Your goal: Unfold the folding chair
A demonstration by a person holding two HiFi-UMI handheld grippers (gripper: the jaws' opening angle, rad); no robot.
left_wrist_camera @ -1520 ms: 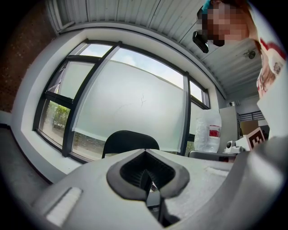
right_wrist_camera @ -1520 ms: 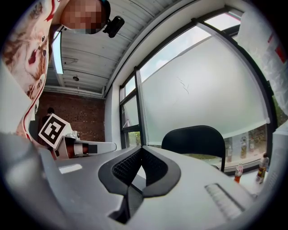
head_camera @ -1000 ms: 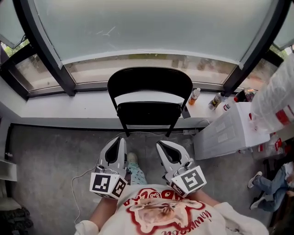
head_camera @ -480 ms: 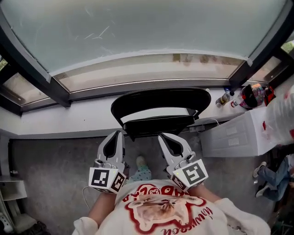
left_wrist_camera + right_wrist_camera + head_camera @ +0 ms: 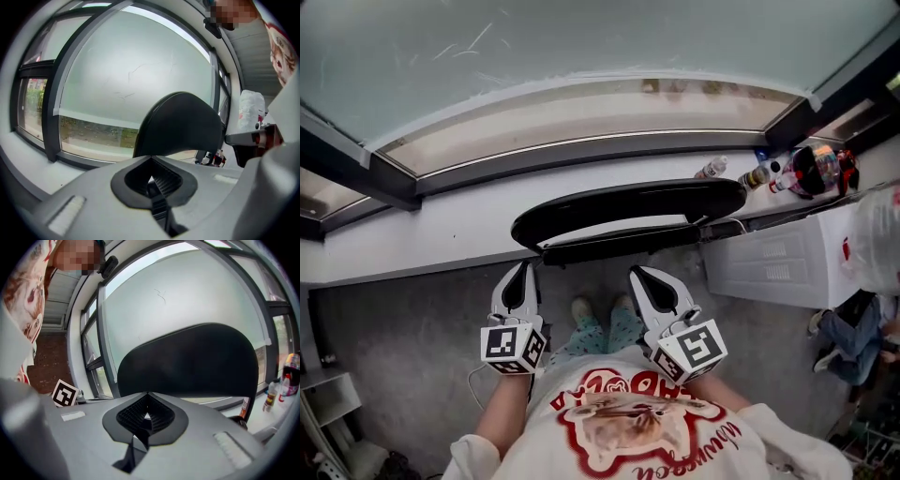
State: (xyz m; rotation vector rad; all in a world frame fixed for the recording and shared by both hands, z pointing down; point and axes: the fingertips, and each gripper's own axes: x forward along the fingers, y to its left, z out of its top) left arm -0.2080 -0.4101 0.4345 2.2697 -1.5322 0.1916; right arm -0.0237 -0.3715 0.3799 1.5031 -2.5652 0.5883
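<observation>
The black folding chair (image 5: 628, 202) stood against the window sill (image 5: 441, 225), just ahead of the left gripper (image 5: 522, 269) and right gripper (image 5: 638, 273), both with fingers closed together and empty. Bottles (image 5: 759, 175) and a white cabinet (image 5: 769, 262) crowded its right side.

Head cam looks steeply down, gripper cams face fwd, close, all share folding chair (image 5: 623, 201)

Daylight is coming through a frosted window (image 5: 581, 47) above a white sill (image 5: 422, 230). Bottles (image 5: 757, 175) are standing on it, near a white cabinet (image 5: 769, 264) on grey floor (image 5: 398, 323).
</observation>
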